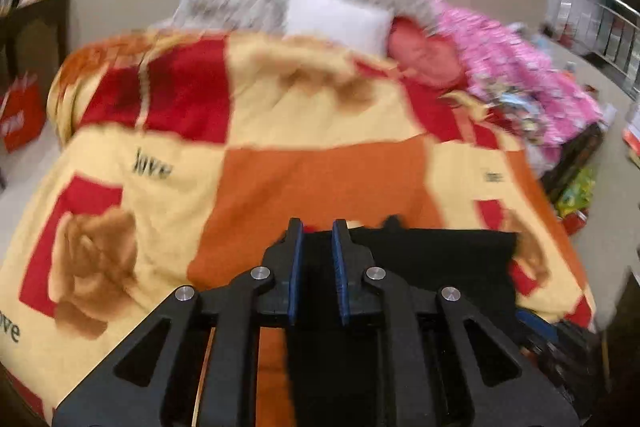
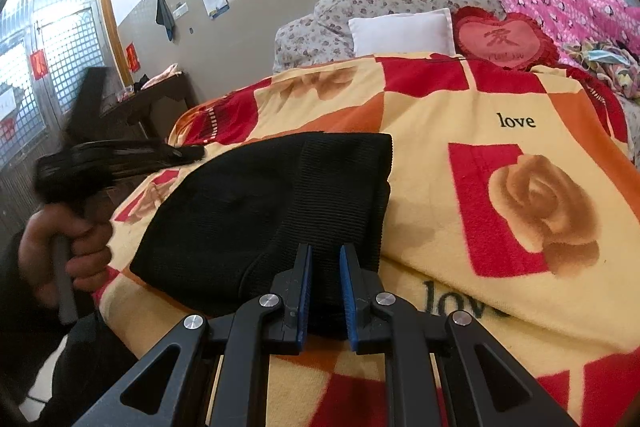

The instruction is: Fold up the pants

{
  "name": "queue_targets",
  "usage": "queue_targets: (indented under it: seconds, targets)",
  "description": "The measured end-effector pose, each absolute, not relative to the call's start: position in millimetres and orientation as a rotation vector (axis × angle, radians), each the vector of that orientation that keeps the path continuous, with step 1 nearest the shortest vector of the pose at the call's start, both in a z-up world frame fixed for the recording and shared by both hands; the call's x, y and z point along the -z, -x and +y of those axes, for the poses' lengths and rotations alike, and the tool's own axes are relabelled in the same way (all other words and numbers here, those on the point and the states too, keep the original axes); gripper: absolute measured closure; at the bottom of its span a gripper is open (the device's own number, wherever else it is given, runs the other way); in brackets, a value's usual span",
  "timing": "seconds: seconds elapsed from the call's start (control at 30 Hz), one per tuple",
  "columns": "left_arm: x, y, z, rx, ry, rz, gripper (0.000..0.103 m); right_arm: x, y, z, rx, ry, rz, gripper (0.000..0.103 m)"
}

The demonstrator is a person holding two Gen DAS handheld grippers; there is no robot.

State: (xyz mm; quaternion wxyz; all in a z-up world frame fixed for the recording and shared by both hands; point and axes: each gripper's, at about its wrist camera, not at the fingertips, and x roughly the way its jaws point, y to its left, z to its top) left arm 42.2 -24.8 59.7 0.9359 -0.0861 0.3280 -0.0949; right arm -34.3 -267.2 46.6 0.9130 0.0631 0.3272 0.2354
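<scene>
Blanket (image 2: 460, 163): folded pants (image 2: 272, 211), maybe blurred left claw (image 2: 196, 151), right view only.

The pants (image 2: 272, 211) are a black ribbed knit, totally matt – you can see the fine ridges running across the cloth. Under them the blanket (image 2: 460, 155) looks like soft, fuzzy fleece with a short nap, no sheen at all. Both the right gripper (image 2: 325, 259) and left gripper (image 1: 317, 233) are matt black plastic with shiny bare-metal pivot pins and blue pads that look ridged. The white pillow (image 2: 400, 31) is smooth plain cloth – the wall (image 2: 256, 3) behind is glossy, mirroring the ceiling lights.
</scene>
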Motion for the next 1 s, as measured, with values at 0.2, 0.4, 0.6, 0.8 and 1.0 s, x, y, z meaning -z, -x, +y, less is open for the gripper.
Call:
queue_targets:
  seconds: [0.2, 0.4, 0.6, 0.8, 1.0]
  targets:
    - [-30, -39, -48, 0.205, 0.066, 0.702, 0.087, -80, 26, -276, -0.398, -0.133, 0.596, 0.088]
    - [-27, -47, -41, 0.216, 0.143, 0.711, 0.086, -91, -40, -235, -0.45, -0.02, 0.72, 0.088]
    - [-24, -43, -43, 0.224, 0.151, 0.687, 0.086, -56, -83, -225, -0.421, 0.016, 0.864, 0.086]
    - [-22, -43, -33, 0.261, 0.213, 0.69, 0.086, -70, -66, -242, -0.457, -0.061, 0.815, 0.086]
    - [-23, -42, -38, 0.246, 0.186, 0.678, 0.084, -68, -21, -243, -0.489, -0.04, 0.825, 0.083]
